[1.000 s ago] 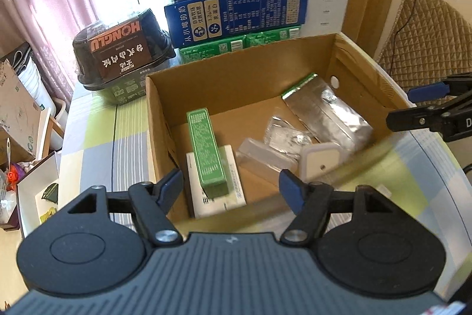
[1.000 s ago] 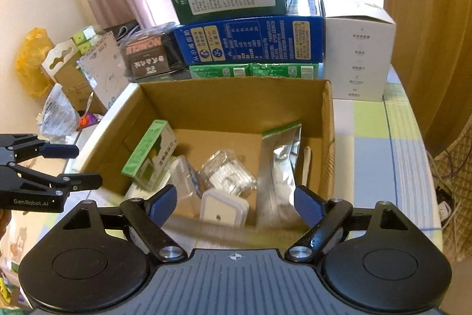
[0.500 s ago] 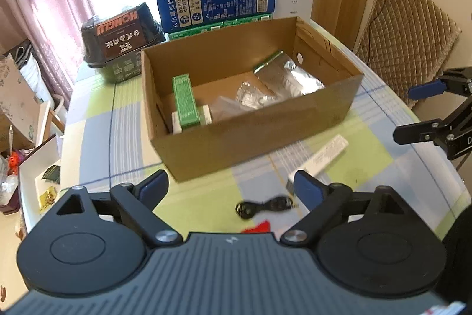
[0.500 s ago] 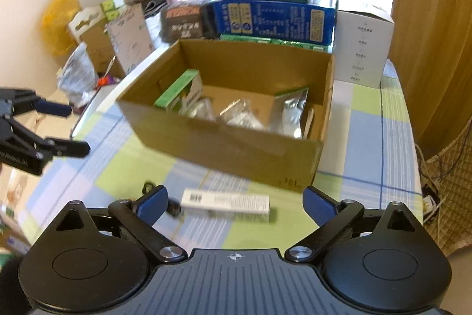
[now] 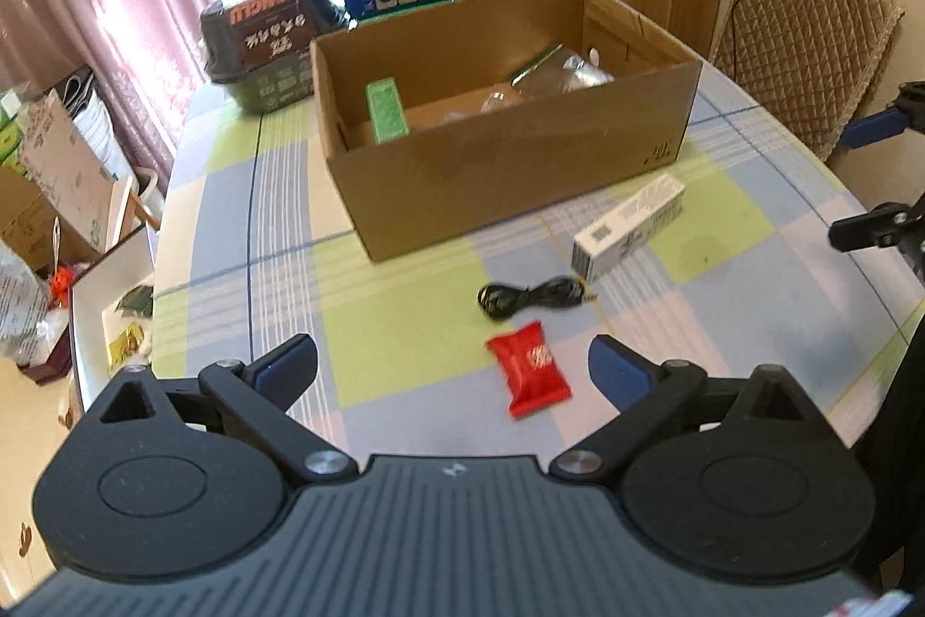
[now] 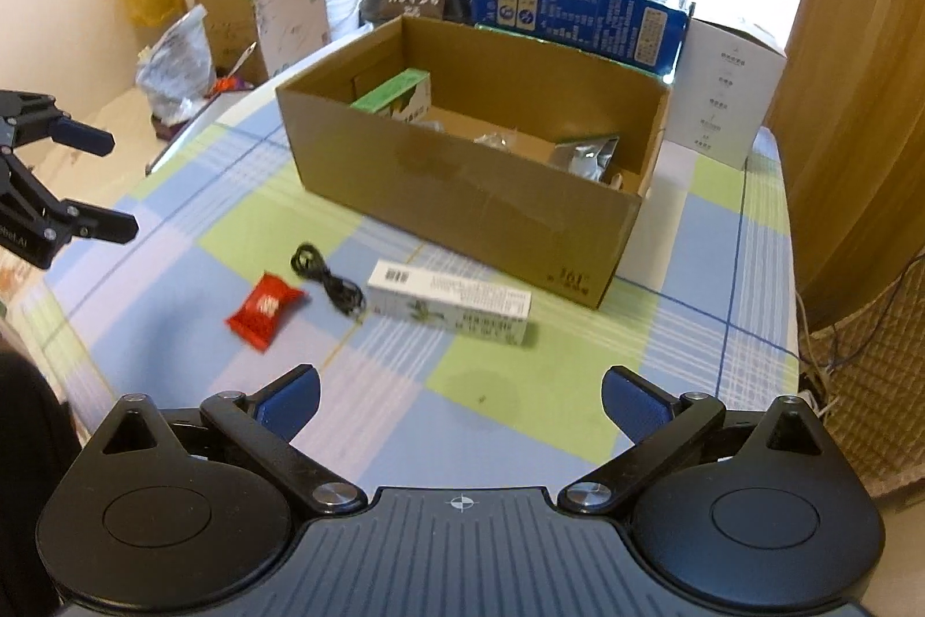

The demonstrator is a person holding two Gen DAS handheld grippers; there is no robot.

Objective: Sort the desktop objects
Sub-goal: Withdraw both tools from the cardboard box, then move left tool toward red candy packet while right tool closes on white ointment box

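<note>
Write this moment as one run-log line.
left gripper: open, empty | right gripper: open, empty | on table: red packet, black cable, white carton

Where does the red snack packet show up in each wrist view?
Left wrist: red snack packet lies low and centre-right on the tablecloth, just ahead of the tongs' right fingertip.
Right wrist: red snack packet sits left of centre, left of the black cable.
Shared landmark: the cardboard box.
</note>
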